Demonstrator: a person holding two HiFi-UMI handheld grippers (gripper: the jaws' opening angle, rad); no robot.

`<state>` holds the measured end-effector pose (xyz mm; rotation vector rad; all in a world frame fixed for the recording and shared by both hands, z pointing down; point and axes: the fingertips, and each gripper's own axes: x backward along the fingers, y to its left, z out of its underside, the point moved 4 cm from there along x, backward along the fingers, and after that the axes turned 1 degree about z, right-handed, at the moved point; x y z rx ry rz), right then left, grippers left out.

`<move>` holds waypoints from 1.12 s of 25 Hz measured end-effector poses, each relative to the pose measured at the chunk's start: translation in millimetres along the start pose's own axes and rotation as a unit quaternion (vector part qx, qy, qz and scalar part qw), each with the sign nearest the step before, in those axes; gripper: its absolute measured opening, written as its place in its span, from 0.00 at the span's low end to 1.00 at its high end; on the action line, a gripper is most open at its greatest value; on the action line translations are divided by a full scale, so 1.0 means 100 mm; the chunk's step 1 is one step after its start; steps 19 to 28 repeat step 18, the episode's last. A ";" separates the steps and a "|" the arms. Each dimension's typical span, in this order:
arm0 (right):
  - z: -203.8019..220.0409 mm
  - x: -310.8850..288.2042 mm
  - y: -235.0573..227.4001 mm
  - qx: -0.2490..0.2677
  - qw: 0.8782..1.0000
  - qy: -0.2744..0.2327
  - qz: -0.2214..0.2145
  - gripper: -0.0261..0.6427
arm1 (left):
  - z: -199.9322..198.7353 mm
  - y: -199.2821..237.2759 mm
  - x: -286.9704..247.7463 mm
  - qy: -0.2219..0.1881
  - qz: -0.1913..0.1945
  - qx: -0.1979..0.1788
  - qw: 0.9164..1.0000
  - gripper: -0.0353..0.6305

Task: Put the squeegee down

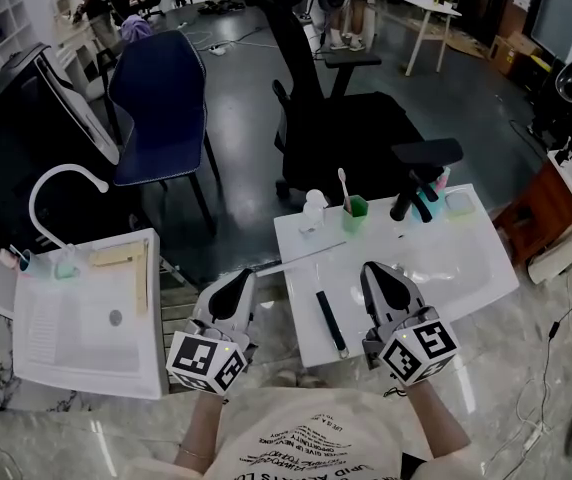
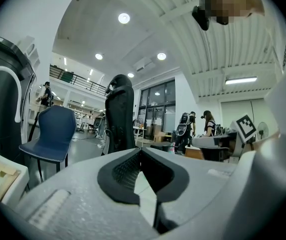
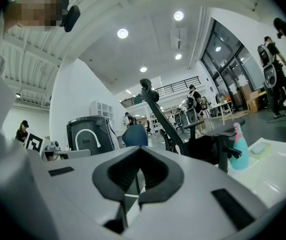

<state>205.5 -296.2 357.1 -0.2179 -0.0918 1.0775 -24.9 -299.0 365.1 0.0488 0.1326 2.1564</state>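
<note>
Office-like lab with swivel chair (image 1: pixel 338 118), desk (image 1: pixel 421 3), sink (image 1: pixel 66 348).

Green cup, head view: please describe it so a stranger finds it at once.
Start at the white washbasin in front of the black office chair and look along its far edge. The green cup stands there between a pale bottle and the black faucet; it alone is green and holds a white toothbrush.

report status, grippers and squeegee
Left gripper shut, empty. Right gripper shut, empty. Squeegee lying flat on white counter between them. Nothing in the way.
</note>
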 end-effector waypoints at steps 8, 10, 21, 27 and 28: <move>0.02 0.00 -0.03 0.004 1.000 -0.001 0.015 0.04 | 0.03 0.02 0.01 0.006 -0.006 -0.001 1.000 0.09; 0.03 0.01 -0.04 0.007 1.000 -0.001 0.020 0.04 | 0.03 0.04 0.02 0.006 -0.010 0.002 1.000 0.09; 0.06 0.03 -0.10 0.002 0.999 -0.002 0.033 0.04 | 0.08 0.09 0.04 0.011 -0.020 0.004 1.000 0.09; 0.06 0.03 -0.10 0.002 0.999 -0.002 0.033 0.04 | 0.08 0.09 0.04 0.011 -0.020 0.004 1.000 0.09; 0.06 0.03 -0.10 0.002 0.999 -0.002 0.033 0.04 | 0.08 0.09 0.04 0.011 -0.020 0.004 1.000 0.09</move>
